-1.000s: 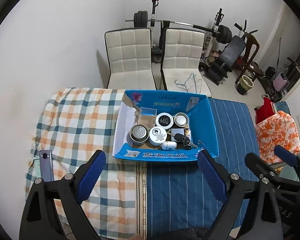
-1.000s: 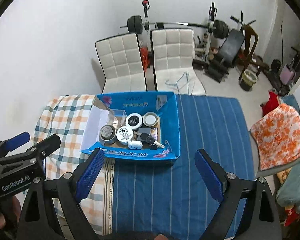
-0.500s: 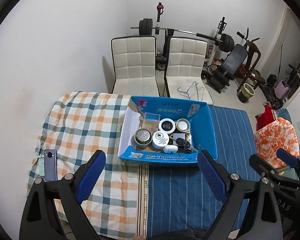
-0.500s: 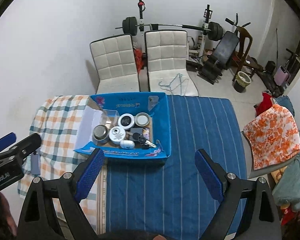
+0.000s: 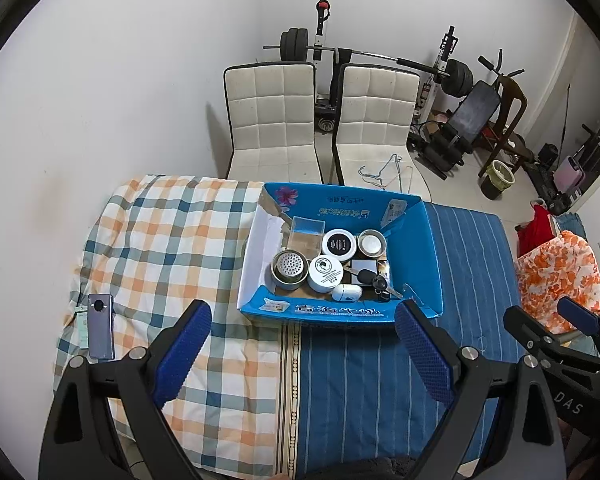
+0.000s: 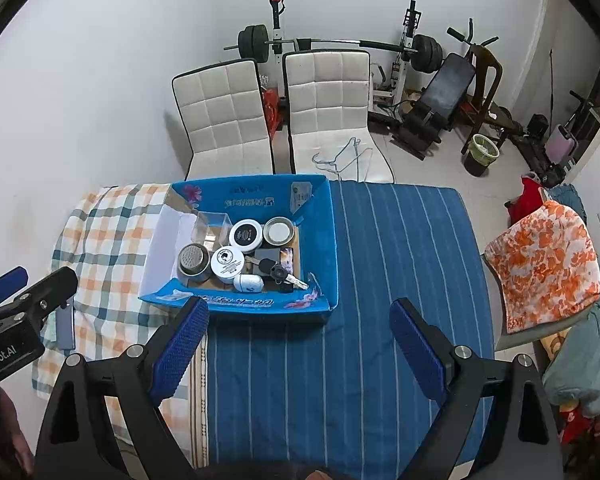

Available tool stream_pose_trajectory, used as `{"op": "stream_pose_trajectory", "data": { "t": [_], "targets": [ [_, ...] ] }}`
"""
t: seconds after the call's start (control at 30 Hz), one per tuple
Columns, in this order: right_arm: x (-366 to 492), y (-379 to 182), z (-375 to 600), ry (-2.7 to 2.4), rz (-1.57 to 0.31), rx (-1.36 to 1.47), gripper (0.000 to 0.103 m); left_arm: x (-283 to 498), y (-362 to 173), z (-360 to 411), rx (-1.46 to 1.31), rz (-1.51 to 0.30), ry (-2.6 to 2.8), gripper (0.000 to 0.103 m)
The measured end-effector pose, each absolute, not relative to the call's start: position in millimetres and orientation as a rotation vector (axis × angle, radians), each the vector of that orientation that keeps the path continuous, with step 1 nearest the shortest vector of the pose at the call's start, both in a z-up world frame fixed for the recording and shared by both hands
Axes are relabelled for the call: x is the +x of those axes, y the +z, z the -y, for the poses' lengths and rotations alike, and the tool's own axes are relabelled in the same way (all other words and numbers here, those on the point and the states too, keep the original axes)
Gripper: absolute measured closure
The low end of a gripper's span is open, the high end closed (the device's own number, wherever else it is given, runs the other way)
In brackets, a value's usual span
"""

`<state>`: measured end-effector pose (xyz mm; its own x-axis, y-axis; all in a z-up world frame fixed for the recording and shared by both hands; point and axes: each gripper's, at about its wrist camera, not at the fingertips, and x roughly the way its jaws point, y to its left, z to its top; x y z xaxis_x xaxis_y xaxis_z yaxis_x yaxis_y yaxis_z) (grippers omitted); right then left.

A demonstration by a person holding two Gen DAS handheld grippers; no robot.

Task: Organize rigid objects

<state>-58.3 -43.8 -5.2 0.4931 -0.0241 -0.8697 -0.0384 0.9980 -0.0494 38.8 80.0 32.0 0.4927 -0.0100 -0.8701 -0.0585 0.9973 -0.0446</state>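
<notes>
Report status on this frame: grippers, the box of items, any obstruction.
Left gripper open, empty, above the cloth. Right gripper open, empty. Blue box on the table, jars and keys inside. Phone lies outside on the checked cloth; nothing blocks the box.

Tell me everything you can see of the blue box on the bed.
The blue box is open-topped printed cardboard: blue walls with white lettering and flower pictures, a white inner left wall with a torn corner. It sits flat across the seam between the checked and striped covers. Inside lie round tins, a clear case, keys and a small white case. Neither gripper touches it.
</notes>
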Motion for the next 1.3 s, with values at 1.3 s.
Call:
{"op": "stream_pose_trajectory", "data": {
  "t": [1.3],
  "targets": [
    [-57.4, 1.9, 48.7, 0.009, -1.038, -0.091, 0.009, 41.7, 18.2, -84.8, -0.071, -1.072, 0.029, 0.009]
  ]
}}
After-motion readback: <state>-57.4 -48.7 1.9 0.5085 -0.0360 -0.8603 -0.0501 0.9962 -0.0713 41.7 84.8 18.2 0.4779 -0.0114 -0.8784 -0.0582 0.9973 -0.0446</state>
